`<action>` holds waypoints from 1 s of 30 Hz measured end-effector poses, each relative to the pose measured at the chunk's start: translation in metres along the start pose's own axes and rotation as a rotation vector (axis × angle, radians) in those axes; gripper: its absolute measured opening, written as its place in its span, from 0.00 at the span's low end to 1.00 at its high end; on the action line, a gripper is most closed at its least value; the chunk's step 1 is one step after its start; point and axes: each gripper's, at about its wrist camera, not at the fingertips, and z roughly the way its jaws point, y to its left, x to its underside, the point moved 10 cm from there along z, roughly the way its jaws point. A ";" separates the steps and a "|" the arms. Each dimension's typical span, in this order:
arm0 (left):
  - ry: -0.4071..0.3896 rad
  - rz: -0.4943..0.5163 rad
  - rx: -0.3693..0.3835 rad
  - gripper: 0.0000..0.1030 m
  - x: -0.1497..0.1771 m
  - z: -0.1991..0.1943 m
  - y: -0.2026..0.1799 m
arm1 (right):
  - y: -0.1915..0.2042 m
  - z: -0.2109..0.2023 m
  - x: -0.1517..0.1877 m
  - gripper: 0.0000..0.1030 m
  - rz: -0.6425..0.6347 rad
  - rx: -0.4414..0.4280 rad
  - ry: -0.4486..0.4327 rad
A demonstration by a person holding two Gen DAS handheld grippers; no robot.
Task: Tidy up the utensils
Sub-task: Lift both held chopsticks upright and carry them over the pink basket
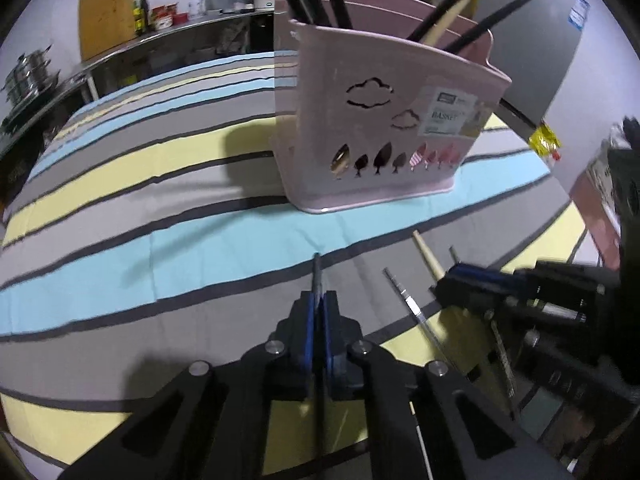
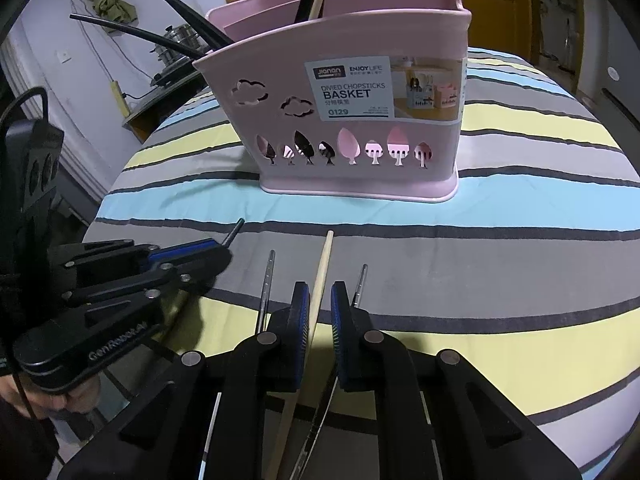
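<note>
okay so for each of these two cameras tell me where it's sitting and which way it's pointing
Left wrist view: sits on the left gripper, facing along its fingers over the striped tablecloth to the pink basket; it is shut on a dark chopstick, with the right gripper at right.
Right wrist view: sits on the right gripper, facing the basket's label side; its fingers straddle a wooden chopstick, left gripper at left.
Shared: basket, tablecloth, both grippers, chopsticks lying on the cloth.

Both wrist views look low, forward, probably near; both share the basket point(image 1: 384, 128) point(image 2: 360, 112).
</note>
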 end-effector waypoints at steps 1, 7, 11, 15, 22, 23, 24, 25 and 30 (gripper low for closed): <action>0.006 0.008 0.007 0.05 0.001 -0.001 0.002 | -0.001 0.000 -0.001 0.10 0.000 0.004 0.001; 0.018 -0.026 0.015 0.05 0.001 -0.003 0.009 | 0.003 0.009 -0.014 0.11 -0.016 0.036 0.025; 0.020 -0.029 -0.007 0.06 0.000 0.000 0.006 | 0.008 0.016 -0.019 0.11 -0.047 0.068 0.044; 0.015 -0.001 -0.033 0.06 0.001 0.000 0.005 | 0.009 0.017 -0.020 0.07 -0.061 0.085 0.039; 0.021 0.012 -0.026 0.05 -0.005 -0.006 0.001 | 0.020 0.005 -0.024 0.05 -0.064 0.040 0.008; 0.012 0.017 -0.027 0.05 -0.006 -0.010 0.001 | 0.021 0.001 -0.026 0.05 -0.065 0.036 -0.002; 0.003 0.016 -0.023 0.05 -0.008 -0.015 0.000 | 0.023 -0.005 -0.029 0.05 -0.065 0.031 -0.016; -0.006 0.014 -0.019 0.05 -0.011 -0.020 0.000 | 0.024 -0.010 -0.031 0.05 -0.065 0.026 -0.025; -0.073 0.023 -0.010 0.05 -0.030 -0.056 -0.003 | 0.029 -0.048 -0.047 0.05 -0.067 0.012 -0.099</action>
